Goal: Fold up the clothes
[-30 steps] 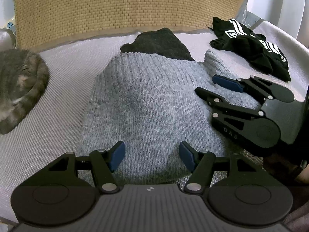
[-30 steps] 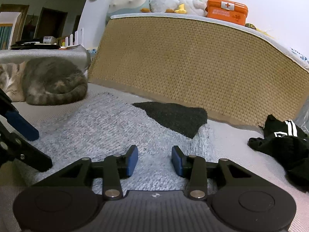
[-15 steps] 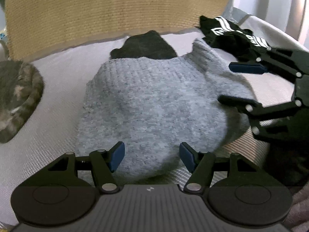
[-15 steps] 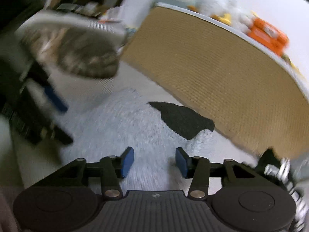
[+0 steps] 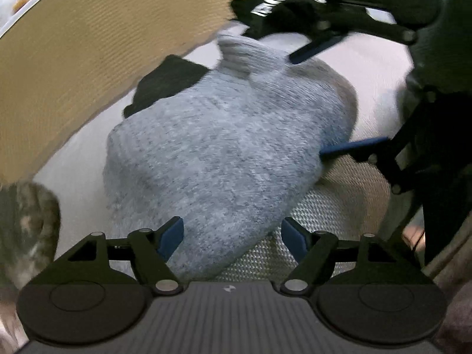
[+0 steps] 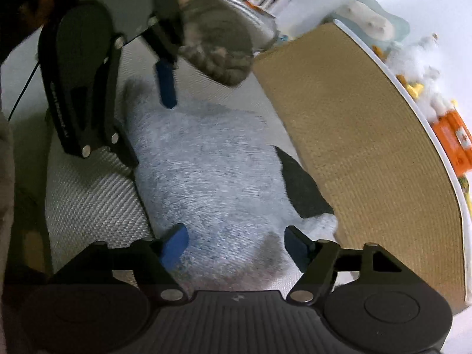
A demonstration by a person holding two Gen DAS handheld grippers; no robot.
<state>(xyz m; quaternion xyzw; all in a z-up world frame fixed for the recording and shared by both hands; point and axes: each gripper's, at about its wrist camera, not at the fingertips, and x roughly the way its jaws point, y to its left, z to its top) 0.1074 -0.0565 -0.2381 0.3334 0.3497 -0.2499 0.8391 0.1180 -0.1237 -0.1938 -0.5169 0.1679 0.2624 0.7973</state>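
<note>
Left gripper (image 5: 231, 234): jaws wide apart, empty, straddling the near edge of the grey sweater; blue pads at 7 and 5 o'clock of the left wrist view.
Cat (image 5: 25, 227): curled at 8 o'clock, just beside the sweater's left side, apart from it as far as the blur allows.
Grey sweater (image 5: 224, 147): centre of the view, a rounded bundle on the white woven bed cover (image 5: 339, 203), a ribbed cuff or hem sticking up toward 12 o'clock; sleeves are not spread out, so it looks at least partly folded in on itself.
Dark knit piece (image 5: 165, 82): at 11 o'clock, tucked under or behind the sweater; whether it belongs to the sweater or is separate I cannot tell.
Black striped garment (image 5: 265, 3): at 1 o'clock, crumpled beyond the sweater, clearly not folded.
Right gripper (image 6: 233, 243): jaws wide, holding nothing, one blue finger at the sweater's right edge at 3 o'clock, the other above it at 1 o'clock.
Progress: sweater gathered into a compact shape but lumpy, not a squared fold; the black garment is left to do. Both grippers bracket the bundle, which fits either tidying this fold or lifting it away.
</note>
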